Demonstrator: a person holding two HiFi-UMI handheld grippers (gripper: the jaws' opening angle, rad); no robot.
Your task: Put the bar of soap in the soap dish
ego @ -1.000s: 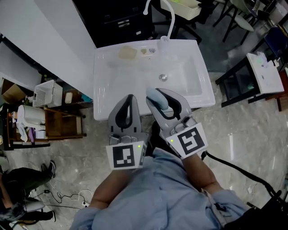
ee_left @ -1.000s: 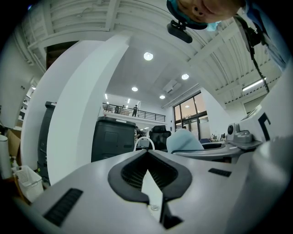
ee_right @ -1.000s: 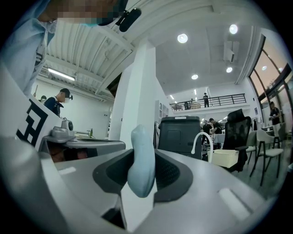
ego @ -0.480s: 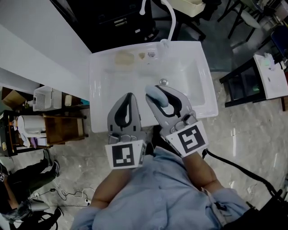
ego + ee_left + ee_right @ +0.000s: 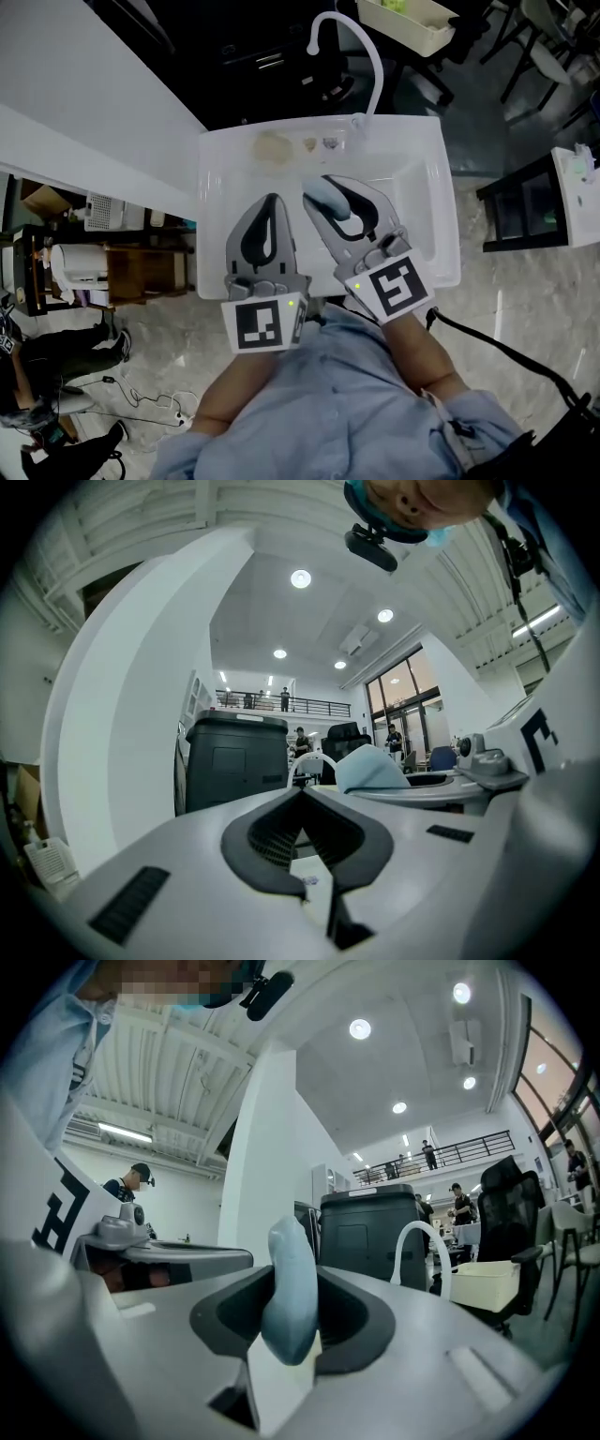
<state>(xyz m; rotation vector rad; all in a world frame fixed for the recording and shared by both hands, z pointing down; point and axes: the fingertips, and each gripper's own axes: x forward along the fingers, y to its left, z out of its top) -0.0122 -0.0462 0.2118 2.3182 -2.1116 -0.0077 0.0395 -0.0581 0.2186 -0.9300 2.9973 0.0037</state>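
Right gripper (image 5: 292,1274) first: its fingers (image 5: 412,1330) are clamped on the bar of soap (image 5: 289,1283). The soap is pale blue, stands on edge between the pads and pokes out past the tips. In the head view this gripper hangs over the basin of the white sink (image 5: 427,173), towards its near side. The left gripper (image 5: 302,794) is just beside it over the sink's near-left part, its fingers (image 5: 178,864) pressed together with nothing between them. On the sink's back ledge, left of the curved white faucet (image 5: 378,82), sits the tan soap dish (image 5: 273,147), well apart from the soap. Two small bits (image 5: 320,143) lie on the ledge between the dish and the faucet, too small to make out.
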